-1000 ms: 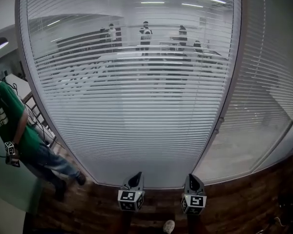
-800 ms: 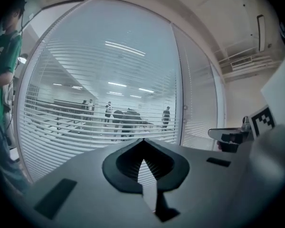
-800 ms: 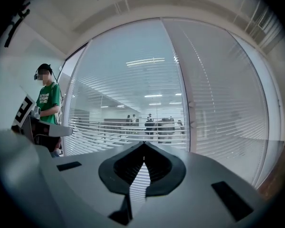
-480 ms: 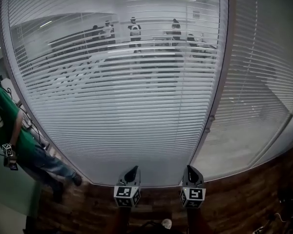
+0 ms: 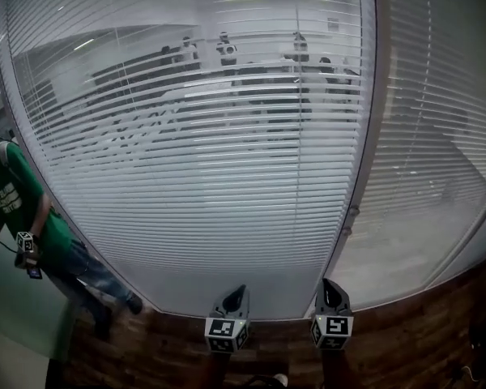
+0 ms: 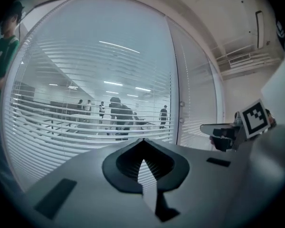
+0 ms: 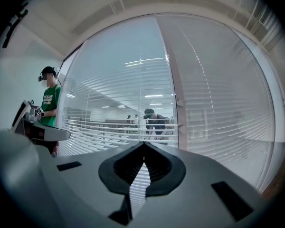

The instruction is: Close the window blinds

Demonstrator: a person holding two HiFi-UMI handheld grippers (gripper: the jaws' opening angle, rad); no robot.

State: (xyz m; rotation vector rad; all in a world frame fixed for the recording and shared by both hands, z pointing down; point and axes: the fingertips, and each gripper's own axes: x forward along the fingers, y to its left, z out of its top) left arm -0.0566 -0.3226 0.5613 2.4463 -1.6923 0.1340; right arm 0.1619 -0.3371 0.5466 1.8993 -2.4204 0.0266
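The left pane's white blinds [image 5: 194, 160] have their slats tilted open, and people in the room behind show through them. The right pane's blinds [image 5: 425, 160] look more closed. A grey post [image 5: 364, 136] with two small knobs [image 5: 350, 217] divides the panes. My left gripper [image 5: 238, 290] and right gripper [image 5: 329, 284] are side by side low before the glass, both shut and empty, touching nothing. The left gripper's [image 6: 142, 141] tips meet in its own view, pointing at the left pane. The right gripper's [image 7: 144, 144] tips also meet, pointing near the post [image 7: 173, 94].
A person in a green shirt [image 5: 20, 209] stands at the left beside the window, holding marker-cube grippers. Dark wooden floor [image 5: 405, 331] runs under the glass. In the left gripper view the right gripper [image 6: 228, 134] shows at the right.
Both grippers have shifted together a little to the right in the head view and stayed shut. The post and the green-shirted person now sit slightly differently in the picture. The blinds look unchanged.
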